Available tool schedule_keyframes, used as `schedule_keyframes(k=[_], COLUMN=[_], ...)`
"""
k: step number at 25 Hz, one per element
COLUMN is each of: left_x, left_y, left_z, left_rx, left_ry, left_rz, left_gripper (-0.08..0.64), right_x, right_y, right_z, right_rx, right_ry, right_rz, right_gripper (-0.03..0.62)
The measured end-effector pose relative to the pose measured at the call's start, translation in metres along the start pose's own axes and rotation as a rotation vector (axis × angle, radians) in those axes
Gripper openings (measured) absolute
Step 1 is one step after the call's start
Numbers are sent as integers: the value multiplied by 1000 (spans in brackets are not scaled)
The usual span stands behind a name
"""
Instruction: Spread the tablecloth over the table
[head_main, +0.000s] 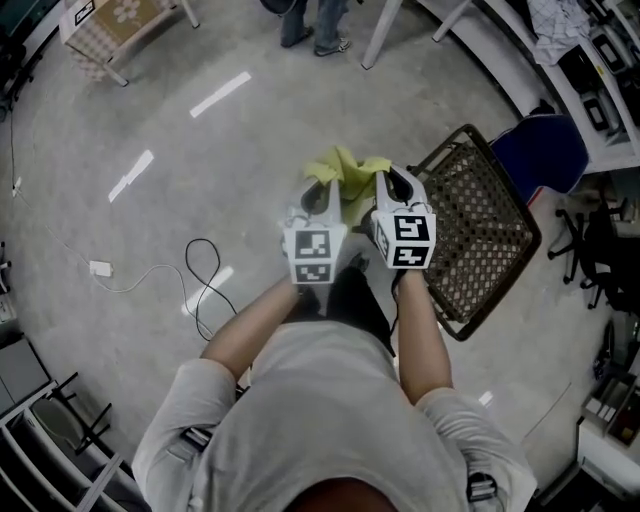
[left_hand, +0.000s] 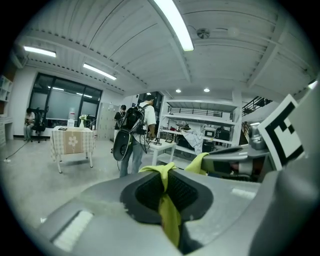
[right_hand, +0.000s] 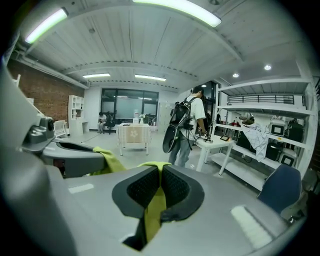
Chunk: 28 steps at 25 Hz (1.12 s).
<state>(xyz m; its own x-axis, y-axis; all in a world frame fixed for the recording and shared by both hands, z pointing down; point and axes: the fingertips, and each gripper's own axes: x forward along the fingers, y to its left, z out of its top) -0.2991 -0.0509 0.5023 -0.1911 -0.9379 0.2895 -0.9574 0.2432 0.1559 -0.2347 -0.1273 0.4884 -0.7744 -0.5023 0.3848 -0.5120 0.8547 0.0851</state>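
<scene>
Nearest the head camera, the person's forearms (head_main: 250, 330) are reaching forward side by side, each hand carrying a gripper topped by a marker cube. The left gripper (head_main: 320, 192) is clamping a fold of the yellow-green tablecloth (head_main: 350, 178). In the left gripper view its two dark ribbed pads (left_hand: 150, 192) are pressing together on a narrow strip of the fabric, which is running down between them and spilling over their front edge. The right gripper (head_main: 393, 185) is gripping another part of the same cloth. In the right gripper view its pads are pressing on a thin band of fabric that is hanging down through the gap.

The two grippers are lying just beside each other. The tablecloth is bunching in a loose heap between and ahead of their tips, above the floor (head_main: 150, 130) and touching no table.

Just beyond the right gripper a chair with a woven seat (head_main: 480, 230) is standing, with a blue chair (head_main: 545, 150) behind it. A black cable (head_main: 200, 280) is looping on the floor to the person's left.

Farther off, a small table draped in a checked cloth (left_hand: 72, 142) is standing alone. A person wearing a backpack (left_hand: 132, 132) is standing at a white table (left_hand: 162, 147) before metal shelving (left_hand: 200, 135). By the far windows another person (left_hand: 30, 122) is sitting.
</scene>
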Motion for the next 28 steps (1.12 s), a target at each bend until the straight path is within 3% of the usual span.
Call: schedule_keyframes(k=[12,21,28], left_x=[128,237,286], left_y=[-44,-142,-176], left_z=[10,13,-8], left_rx=[30,85,124], left_ry=[77,170,228], left_rz=[47,-12,-70], left_gripper=[31,31,31], right_x=[71,77,89], right_y=[-118,-251,-305], right_z=[-12,-39,-73], right_rx=[66,174,260], right_ry=[5,-7,13], right_rz=[75,28,-14], right_gripper=[11,11,11])
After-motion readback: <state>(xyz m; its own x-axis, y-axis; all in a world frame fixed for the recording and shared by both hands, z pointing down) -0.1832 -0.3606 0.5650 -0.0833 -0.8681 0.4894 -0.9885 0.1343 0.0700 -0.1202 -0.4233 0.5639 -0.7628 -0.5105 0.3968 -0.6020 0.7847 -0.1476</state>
